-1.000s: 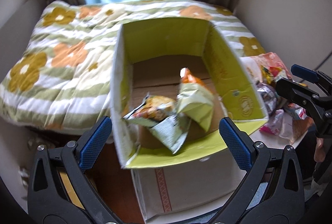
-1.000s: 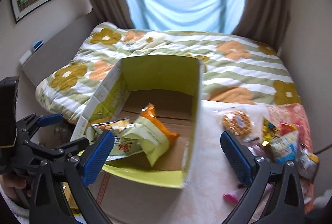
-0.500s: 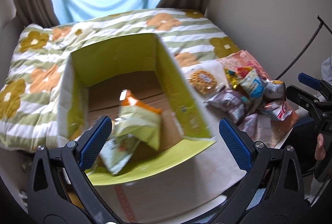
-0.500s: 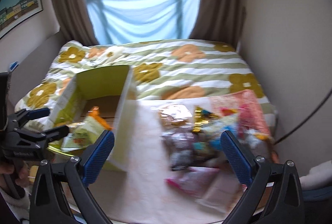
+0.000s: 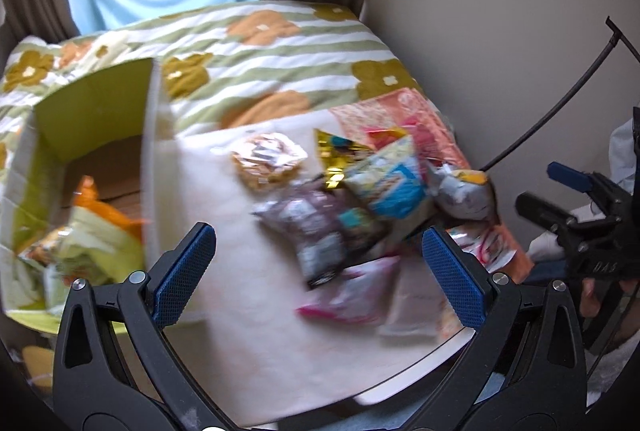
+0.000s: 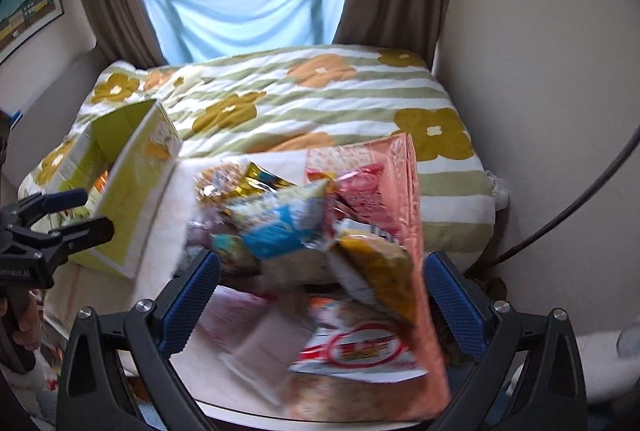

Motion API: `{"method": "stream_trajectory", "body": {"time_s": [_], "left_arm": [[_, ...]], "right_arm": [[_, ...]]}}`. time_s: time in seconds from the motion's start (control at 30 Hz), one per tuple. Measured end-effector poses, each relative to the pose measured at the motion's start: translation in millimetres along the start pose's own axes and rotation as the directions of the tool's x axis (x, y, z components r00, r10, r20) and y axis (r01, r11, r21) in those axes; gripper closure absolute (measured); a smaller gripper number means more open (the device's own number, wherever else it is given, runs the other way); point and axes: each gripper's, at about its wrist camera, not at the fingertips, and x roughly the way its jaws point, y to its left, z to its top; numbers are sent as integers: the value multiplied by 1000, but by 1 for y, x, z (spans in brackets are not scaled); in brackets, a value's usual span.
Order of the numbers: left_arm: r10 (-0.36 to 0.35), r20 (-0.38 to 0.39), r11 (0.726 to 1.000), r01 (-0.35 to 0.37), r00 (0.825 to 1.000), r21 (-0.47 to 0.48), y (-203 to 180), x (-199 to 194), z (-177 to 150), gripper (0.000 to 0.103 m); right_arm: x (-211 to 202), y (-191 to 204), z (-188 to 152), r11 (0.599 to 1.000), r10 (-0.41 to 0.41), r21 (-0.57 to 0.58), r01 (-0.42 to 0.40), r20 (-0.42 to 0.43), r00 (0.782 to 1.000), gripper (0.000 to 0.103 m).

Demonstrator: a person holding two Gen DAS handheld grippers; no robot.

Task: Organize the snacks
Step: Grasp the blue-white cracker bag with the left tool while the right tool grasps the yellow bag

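Observation:
A pile of snack packets [image 5: 360, 199] lies on a white table [image 5: 256, 319], on its right half; it also shows in the right wrist view [image 6: 304, 231]. A yellow-green cardboard box [image 5: 92, 99] stands at the left, with several packets [image 5: 92, 231] inside; the right wrist view shows its side [image 6: 136, 191]. My left gripper [image 5: 316, 271] is open and empty above the table, in front of the pile. My right gripper [image 6: 320, 295] is open and empty, hovering just over the near packets. Both views are blurred.
A bed with a flowered striped quilt [image 6: 320, 99] lies behind the table. A wall [image 5: 500, 31] and a black cable [image 5: 560, 103] stand to the right. A pink sheet [image 6: 404, 199] lies under the packets. A second box [image 6: 80, 295] stands under the yellow-green one.
Both grippers have swung right, from over the box to over the snack pile. The right gripper has come closer to the packets. Both stay open and empty.

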Motion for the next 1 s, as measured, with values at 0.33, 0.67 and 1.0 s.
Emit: {"method": "stream_trajectory", "body": {"time_s": [0.33,0.67,1.0], "left_arm": [[-34,-97,999,31,995,-34,-55,79,15,1],[-70,-192,997,63,979,-42,-66,150,18,1],[-80,-246,997,72,966,-42,-70,187,22,14]], "right_arm": [[50,-36,-13,993,75,-80,-81,-75,994,1],[87,-43,-20,991,65,-109,-76,-101,993,1],[107,-44,-16,991,59,-113,-74,-128,990,1]]}}
